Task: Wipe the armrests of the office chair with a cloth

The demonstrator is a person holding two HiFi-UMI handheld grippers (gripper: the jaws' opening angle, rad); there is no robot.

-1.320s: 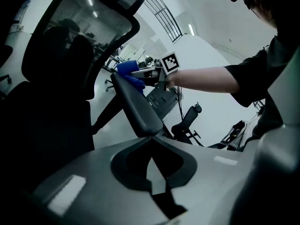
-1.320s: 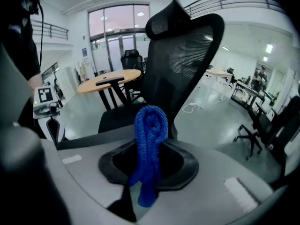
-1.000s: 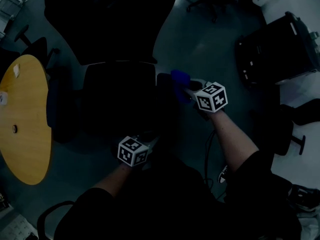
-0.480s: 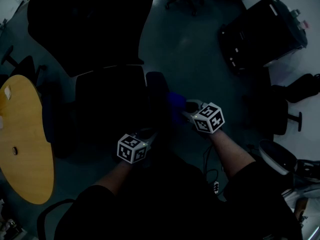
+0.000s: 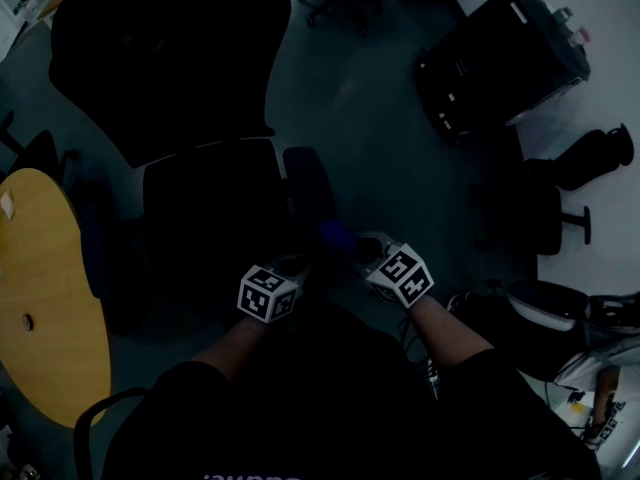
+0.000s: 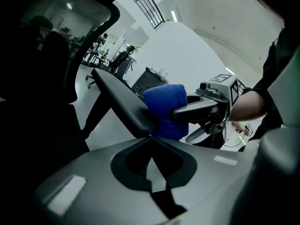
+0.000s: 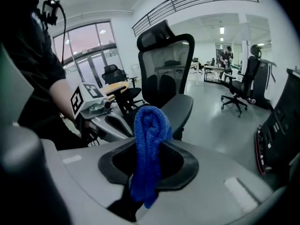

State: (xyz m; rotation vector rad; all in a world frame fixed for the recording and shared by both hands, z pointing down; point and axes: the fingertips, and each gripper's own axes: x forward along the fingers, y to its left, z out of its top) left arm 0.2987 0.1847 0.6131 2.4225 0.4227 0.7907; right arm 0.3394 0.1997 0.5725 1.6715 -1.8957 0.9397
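The black office chair (image 5: pixel 190 118) stands ahead of me in the dim head view, its right armrest (image 5: pixel 306 190) running toward me. My right gripper (image 5: pixel 354 244) is shut on a blue cloth (image 5: pixel 337 233) at the armrest's near end. The right gripper view shows the cloth (image 7: pixel 149 125) bunched and hanging from the right gripper (image 7: pixel 146 146), with the armrest (image 7: pixel 180 108) and the mesh backrest (image 7: pixel 166 71) beyond it. My left gripper (image 5: pixel 300 265) is shut and holds nothing, close beside the armrest's near end. From the left gripper view, the cloth (image 6: pixel 165 108) presses against the armrest (image 6: pixel 119 102).
A round yellow table (image 5: pixel 50 308) lies to the left. A black case (image 5: pixel 500 63) stands at the upper right, with another chair's base (image 5: pixel 548 218) below it. Cables and a white object (image 5: pixel 548 303) lie on the floor at the lower right.
My right gripper has drawn the blue cloth back along the armrest toward me, from its far part to its near end. The left gripper has hardly moved.
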